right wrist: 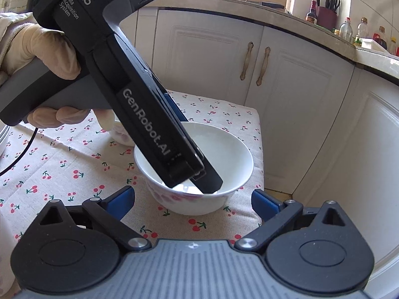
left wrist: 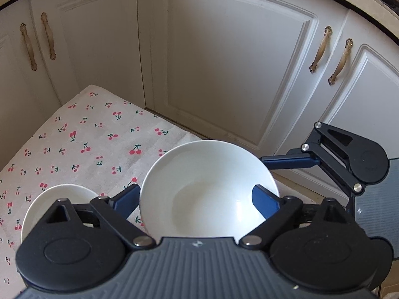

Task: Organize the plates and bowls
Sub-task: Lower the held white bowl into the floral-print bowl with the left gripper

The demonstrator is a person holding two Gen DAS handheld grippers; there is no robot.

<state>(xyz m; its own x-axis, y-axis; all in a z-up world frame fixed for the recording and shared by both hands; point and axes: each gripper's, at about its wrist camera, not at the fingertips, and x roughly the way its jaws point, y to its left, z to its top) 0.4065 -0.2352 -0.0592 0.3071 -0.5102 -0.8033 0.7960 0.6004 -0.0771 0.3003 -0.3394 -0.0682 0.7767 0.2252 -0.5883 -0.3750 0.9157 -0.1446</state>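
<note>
At the near edge of the left wrist view, the left gripper (left wrist: 197,196) stands with its jaws spread around a white bowl (left wrist: 207,189). One blue finger lies just beside the rim at 9 o'clock, the other at the rim at 3 o'clock. No firm pinch is visible, so treat the tool as released. The bowl rests on the cherry-print cloth (left wrist: 87,137), near the cloth's edge. It has a pink floral pattern on its outer wall.

Procedure for this step, as judged:
1. Centre the rim between the pads before clamping; an off-centre grip is likely to tip the bowl.
2. Close gradually. Glazed ceramic is slick and will probably slip under a light hold.
3. Lift straight up. The cloth may drag with the foot of the bowl.
4. Keep the right gripper (right wrist: 192,194) clear. Its jaws are spread and empty, just short of the bowl at 6 o'clock in its own view.

A smaller white dish (left wrist: 57,196) sits at 8 o'clock on the cloth; it is a likely nesting partner.

Legible markings: the left tool body, held by a gloved hand (right wrist: 45,49), reads "GenRobot.AI" and "DAS Data Acquisition System".

Beyond, at 12 o'clock, stand white cabinet doors (left wrist: 224,62). Labels on the countertop bottles are too small to read.
</note>
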